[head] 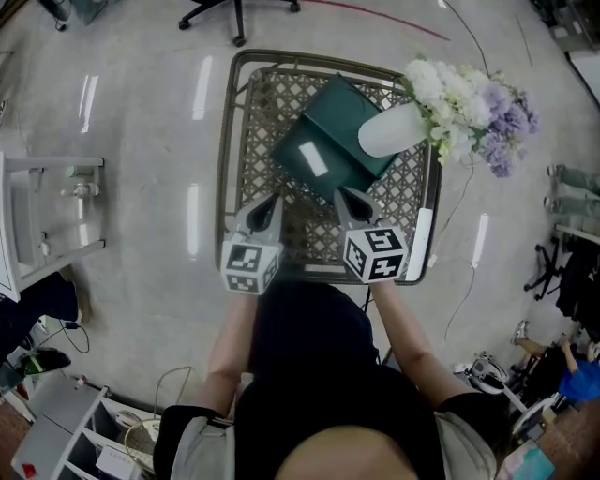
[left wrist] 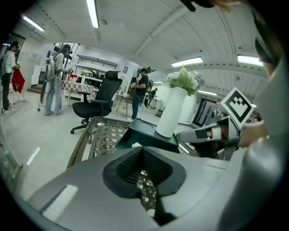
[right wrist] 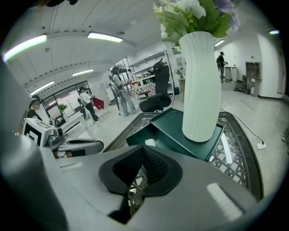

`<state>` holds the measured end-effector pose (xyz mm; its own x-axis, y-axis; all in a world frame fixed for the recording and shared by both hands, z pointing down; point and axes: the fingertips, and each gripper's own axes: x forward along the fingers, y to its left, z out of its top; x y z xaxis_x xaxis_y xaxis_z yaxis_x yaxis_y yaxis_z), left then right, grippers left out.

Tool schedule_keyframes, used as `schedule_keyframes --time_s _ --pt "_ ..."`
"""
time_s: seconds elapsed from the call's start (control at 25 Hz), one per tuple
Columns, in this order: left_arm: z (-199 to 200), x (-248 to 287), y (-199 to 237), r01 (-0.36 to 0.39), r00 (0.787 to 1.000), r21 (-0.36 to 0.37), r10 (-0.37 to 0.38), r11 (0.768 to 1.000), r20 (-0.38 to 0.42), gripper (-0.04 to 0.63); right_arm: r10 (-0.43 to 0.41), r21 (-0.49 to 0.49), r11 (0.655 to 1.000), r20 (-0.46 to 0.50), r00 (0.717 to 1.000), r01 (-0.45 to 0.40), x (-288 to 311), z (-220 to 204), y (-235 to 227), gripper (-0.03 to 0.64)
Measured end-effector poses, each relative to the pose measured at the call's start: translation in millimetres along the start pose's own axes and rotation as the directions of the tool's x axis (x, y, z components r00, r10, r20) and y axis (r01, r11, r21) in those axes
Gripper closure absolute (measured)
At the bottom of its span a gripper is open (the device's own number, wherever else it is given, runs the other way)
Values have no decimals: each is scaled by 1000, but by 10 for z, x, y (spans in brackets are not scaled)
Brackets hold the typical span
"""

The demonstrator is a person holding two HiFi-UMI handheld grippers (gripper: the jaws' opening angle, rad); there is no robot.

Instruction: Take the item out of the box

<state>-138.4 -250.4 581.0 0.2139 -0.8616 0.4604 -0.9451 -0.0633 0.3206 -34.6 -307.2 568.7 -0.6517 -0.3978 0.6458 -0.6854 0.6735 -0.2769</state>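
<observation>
A dark green box stands open on the wicker table, with a white item lying inside it. The item also shows in the right gripper view. Its green lid lies at the box's far right, and a white vase of flowers stands on it. My left gripper hovers over the table's near side, left of the box, jaws shut and empty. My right gripper is just in front of the box's near corner, shut with nothing in it.
A white strip lies along the table's right edge. An office chair stands beyond the table. A white shelf stands to the left. Cables run over the floor at the right. People stand far off in the room.
</observation>
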Motion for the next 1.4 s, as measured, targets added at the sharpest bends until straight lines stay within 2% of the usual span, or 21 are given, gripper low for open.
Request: schedule_keyframes --time_s 0.48,0.72,0.92,1.0,1.12,1.24,1.4 --pt "-37 169 208 -24 1000 -26 24 999 -7 588 21 -34 999 -89 996 -25 376 67 -68 615" --pt "-70 276 324 -36 999 -37 36 999 -12 588 3 -107 994 -129 992 -16 565 31 -112 615" --pt "-159 336 352 -46 999 -58 44 997 -30 588 14 -101 994 -171 985 -31 713 -17 -131 612" --pt "-186 360 365 -49 998 -66 47 997 -34 588 20 -99 994 -193 981 -40 794 -37 -134 558" --pt "-206 381 380 -53 998 -71 51 996 -38 588 23 -98 994 -219 975 -46 907 -62 -152 541" --pt "-213 369 381 -55 998 -76 52 996 -42 588 35 -91 994 -249 968 -60 980 -86 -146 485" --pt "-273 360 426 -69 997 -93 65 993 -48 588 27 -97 994 -274 961 -56 1089 -128 -163 454"
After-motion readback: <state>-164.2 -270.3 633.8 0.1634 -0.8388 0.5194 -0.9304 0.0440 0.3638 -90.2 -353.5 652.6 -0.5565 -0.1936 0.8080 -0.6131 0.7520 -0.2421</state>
